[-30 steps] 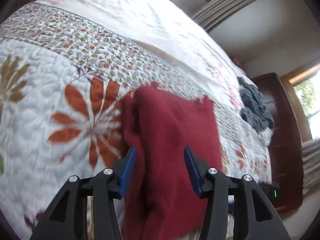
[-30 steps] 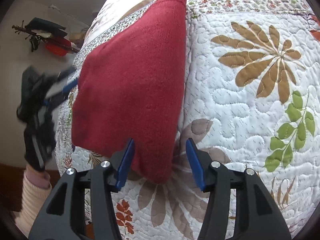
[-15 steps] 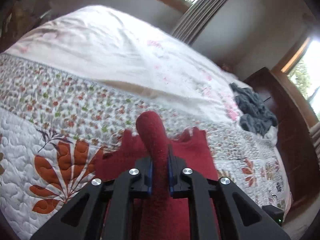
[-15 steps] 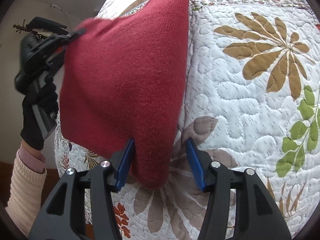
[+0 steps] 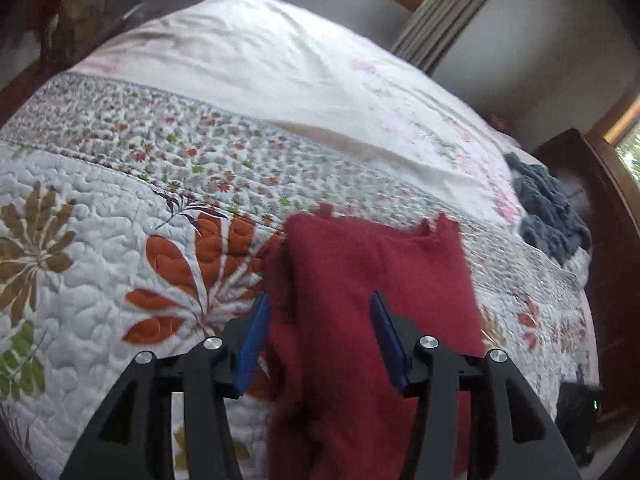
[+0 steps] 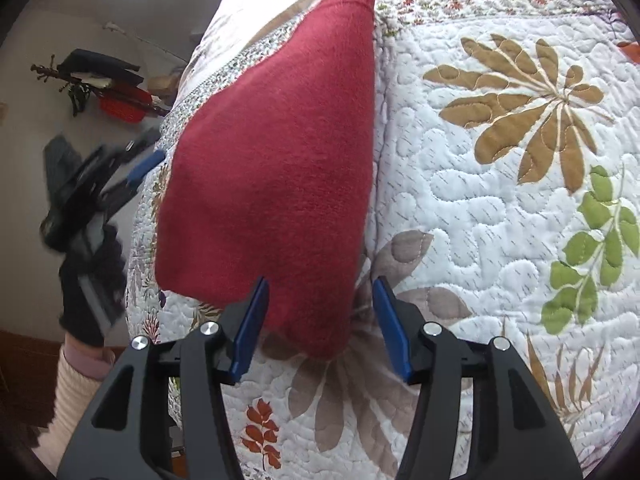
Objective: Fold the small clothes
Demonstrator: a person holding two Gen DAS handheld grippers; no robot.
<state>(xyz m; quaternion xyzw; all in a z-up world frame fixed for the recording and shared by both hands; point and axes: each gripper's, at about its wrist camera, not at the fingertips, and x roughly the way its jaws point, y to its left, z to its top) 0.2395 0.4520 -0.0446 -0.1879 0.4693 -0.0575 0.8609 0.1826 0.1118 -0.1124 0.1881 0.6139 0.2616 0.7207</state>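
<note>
A dark red knitted garment (image 5: 372, 292) lies folded on the quilted bed, its near end running between and under the blue pads of my left gripper (image 5: 320, 340), which stands open just above it. In the right wrist view the same red garment (image 6: 280, 168) stretches away as a long folded shape with a ribbed hem at the far end. My right gripper (image 6: 320, 324) is open, its pads on either side of the garment's near corner without pinching it. The left gripper (image 6: 120, 176), blurred, shows at the left of that view, held by a gloved hand.
The floral quilt (image 5: 120, 220) covers the bed, with a pale sheet (image 5: 280, 72) farther back. A grey-blue crumpled cloth (image 5: 552, 216) lies at the bed's right edge by a dark wooden headboard (image 5: 608, 264). Red and black items (image 6: 112, 96) lie on the floor beyond the bed.
Half a second ago my left gripper was shut on a raised fold of the red garment. It has now let go and opened, and the cloth lies flat. The right gripper stayed open.
</note>
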